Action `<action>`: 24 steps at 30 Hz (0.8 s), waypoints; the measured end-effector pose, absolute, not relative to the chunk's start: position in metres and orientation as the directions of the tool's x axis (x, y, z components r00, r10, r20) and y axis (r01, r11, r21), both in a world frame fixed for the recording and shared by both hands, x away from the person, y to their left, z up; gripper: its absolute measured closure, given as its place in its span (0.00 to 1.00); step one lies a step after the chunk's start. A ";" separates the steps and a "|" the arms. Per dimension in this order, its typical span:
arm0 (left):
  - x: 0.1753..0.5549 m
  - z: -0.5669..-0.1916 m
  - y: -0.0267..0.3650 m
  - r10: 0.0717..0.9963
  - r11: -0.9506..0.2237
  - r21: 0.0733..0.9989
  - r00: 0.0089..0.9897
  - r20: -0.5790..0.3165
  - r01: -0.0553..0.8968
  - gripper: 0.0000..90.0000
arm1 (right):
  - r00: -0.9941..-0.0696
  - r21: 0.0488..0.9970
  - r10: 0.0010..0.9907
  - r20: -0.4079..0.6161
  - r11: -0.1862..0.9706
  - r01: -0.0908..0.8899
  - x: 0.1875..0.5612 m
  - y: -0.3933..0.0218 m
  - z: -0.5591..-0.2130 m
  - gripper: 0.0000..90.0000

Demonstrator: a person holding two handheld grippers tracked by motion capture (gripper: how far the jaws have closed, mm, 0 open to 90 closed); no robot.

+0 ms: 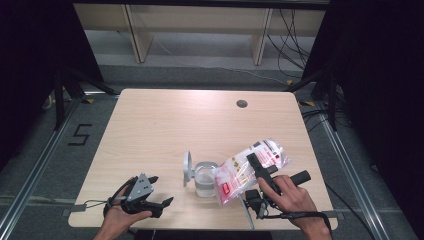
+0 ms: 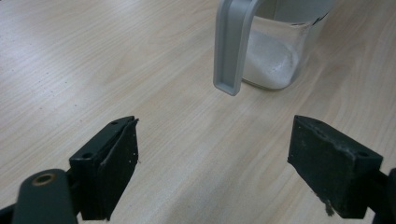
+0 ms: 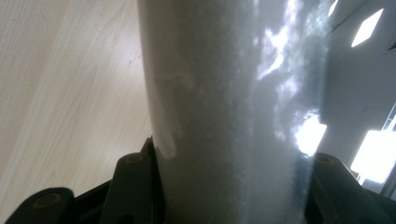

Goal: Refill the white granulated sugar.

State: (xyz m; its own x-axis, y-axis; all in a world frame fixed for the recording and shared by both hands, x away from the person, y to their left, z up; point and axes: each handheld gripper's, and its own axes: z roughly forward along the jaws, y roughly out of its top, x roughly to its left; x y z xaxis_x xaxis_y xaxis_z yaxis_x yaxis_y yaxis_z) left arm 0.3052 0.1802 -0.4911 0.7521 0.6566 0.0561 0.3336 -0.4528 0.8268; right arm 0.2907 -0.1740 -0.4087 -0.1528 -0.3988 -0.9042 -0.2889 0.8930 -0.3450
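Pale wooden table, dark curtains at both sides. Right gripper tilted up and leftward, jaws clamped on bag of white powder, the bag's low end over the jar. Jar stands near the table's front edge, lid flipped open, some white powder inside. Left gripper rests left of jar, jaws spread, nothing between.

A lab-style recording bay, not a home: one bare wooden worktop stands between black curtains, with metal floor rails, a taped "5" marker, loose cables trailing behind and plain empty shelving at the back
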 end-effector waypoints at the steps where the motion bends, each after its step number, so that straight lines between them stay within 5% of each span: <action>1: 0.306 -0.490 0.182 0.644 -0.478 0.817 0.761 0.076 0.323 0.17 | -0.155 -0.339 -0.394 -0.906 0.894 -0.292 0.291 -0.174 -0.409 0.61; 24: 0.305 -0.491 0.181 0.661 -0.455 0.821 0.749 0.051 0.345 0.17 | -0.154 -0.282 -0.344 -0.926 0.904 -0.323 0.287 -0.176 -0.408 0.64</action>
